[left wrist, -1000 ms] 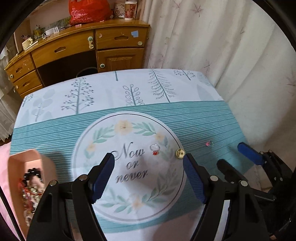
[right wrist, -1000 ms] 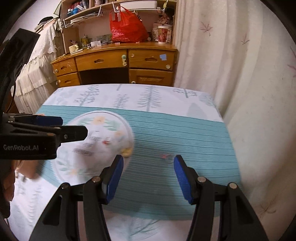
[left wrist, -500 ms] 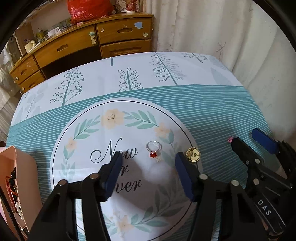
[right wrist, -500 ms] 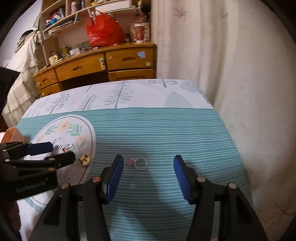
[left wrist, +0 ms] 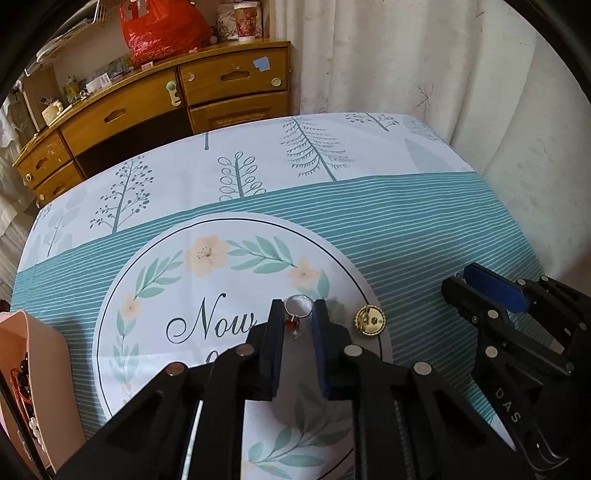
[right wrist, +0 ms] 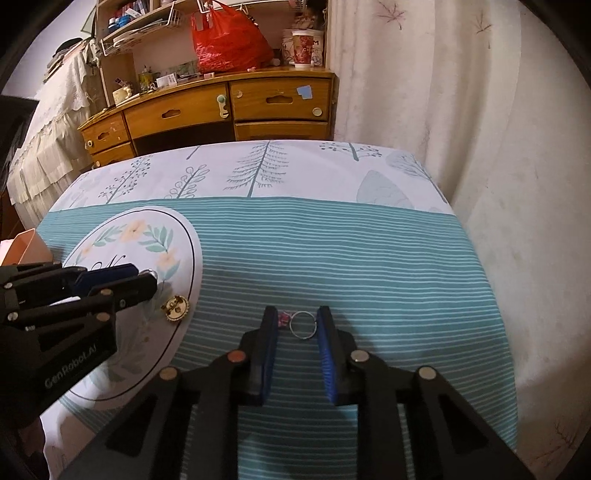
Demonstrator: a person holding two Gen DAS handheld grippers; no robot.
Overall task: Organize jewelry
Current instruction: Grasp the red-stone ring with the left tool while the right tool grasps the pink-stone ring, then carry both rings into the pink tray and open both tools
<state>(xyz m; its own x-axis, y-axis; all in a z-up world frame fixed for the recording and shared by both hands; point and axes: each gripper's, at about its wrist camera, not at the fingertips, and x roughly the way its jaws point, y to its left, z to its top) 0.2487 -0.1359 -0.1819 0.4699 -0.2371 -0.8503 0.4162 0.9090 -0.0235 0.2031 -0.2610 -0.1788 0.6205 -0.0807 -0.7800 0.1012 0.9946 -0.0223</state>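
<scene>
A silver ring with a red stone lies on the white circle of the tablecloth, between the fingertips of my left gripper, whose jaws have closed in around it. A silver ring with a pink stone lies on the teal stripes between the fingertips of my right gripper, whose jaws have closed in to touch it. A gold round brooch lies between the two grippers and also shows in the right wrist view. A pink box with beads stands at the left.
The table has a printed cloth of trees and teal stripes. A wooden desk with a red bag stands behind it. A curtain hangs close on the right.
Both grippers have come down lower to the cloth and their jaws have narrowed, the left around the red-stone ring and the right around the pink-stone ring.
</scene>
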